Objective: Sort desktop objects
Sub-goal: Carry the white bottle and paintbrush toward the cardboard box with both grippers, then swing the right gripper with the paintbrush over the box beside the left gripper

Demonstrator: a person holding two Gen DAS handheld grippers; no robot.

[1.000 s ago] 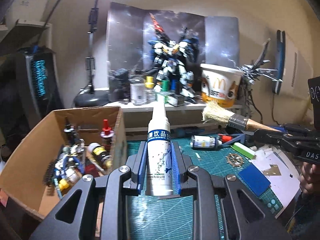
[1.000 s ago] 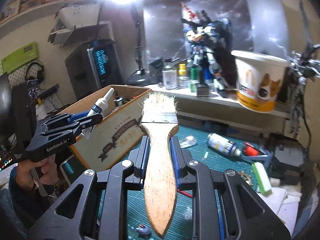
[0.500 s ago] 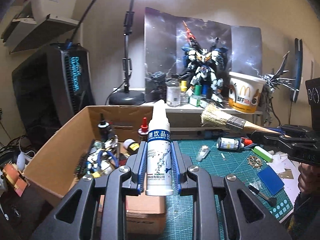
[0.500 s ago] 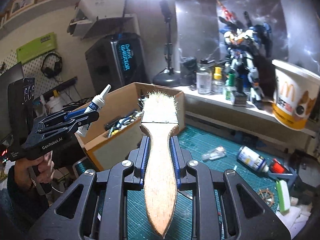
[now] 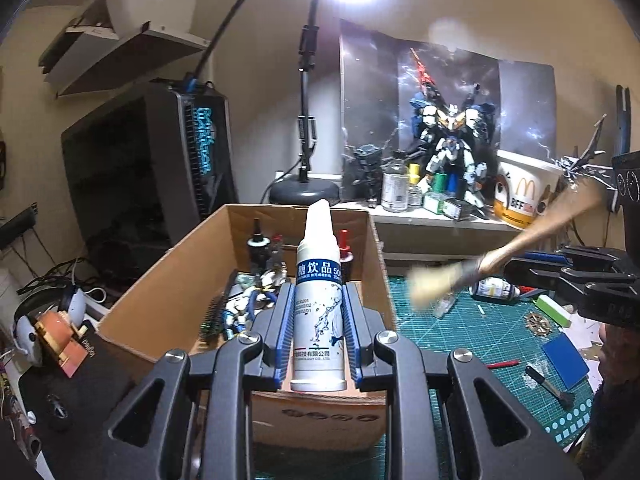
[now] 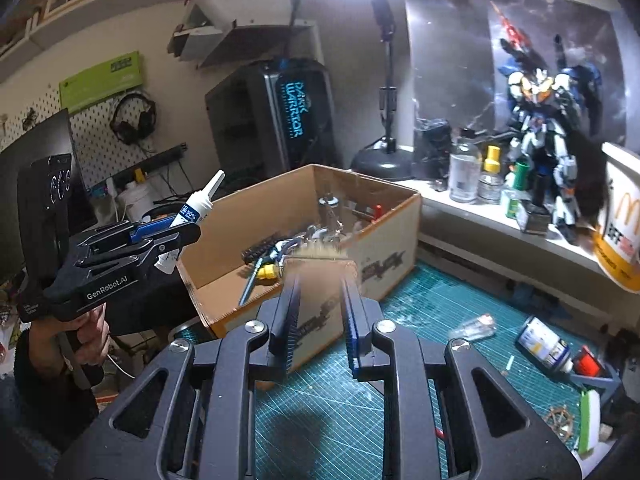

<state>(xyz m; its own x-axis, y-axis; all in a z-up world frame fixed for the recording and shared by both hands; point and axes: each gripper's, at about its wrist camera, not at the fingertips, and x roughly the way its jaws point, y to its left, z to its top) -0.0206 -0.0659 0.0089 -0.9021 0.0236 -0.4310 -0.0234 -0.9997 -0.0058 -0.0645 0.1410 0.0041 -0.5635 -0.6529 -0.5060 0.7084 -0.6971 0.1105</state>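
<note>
My left gripper (image 5: pixel 319 300) is shut on a white squeeze bottle (image 5: pixel 319 312) with a blue label, held upright over the near edge of the open cardboard box (image 5: pixel 168 292). The bottle (image 6: pixel 196 210) and left gripper (image 6: pixel 160 236) also show in the right wrist view. My right gripper (image 6: pixel 318 300) has its jaws apart. A wooden-handled brush (image 6: pixel 320 276) is a blur between the fingers, tipping forward toward the box (image 6: pixel 392 248). In the left wrist view the blurred brush (image 5: pixel 500 256) slants bristles-down just right of the box, at the right gripper (image 5: pixel 560 272).
The box holds several tools and small bottles. On the green cutting mat (image 6: pixel 420 320) lie a paint bottle (image 6: pixel 544 346), a clear tube (image 6: pixel 472 326), a green block (image 5: pixel 554 310), a small ship's wheel (image 5: pixel 538 322) and a blue card (image 5: pixel 566 360). A shelf behind carries a robot model (image 5: pixel 452 160) and a paper bucket (image 5: pixel 524 196).
My right gripper has opened and the brush has slipped forward, tipping bristles-down and blurred. Both grippers have moved left toward the box; the left one still holds the bottle.
</note>
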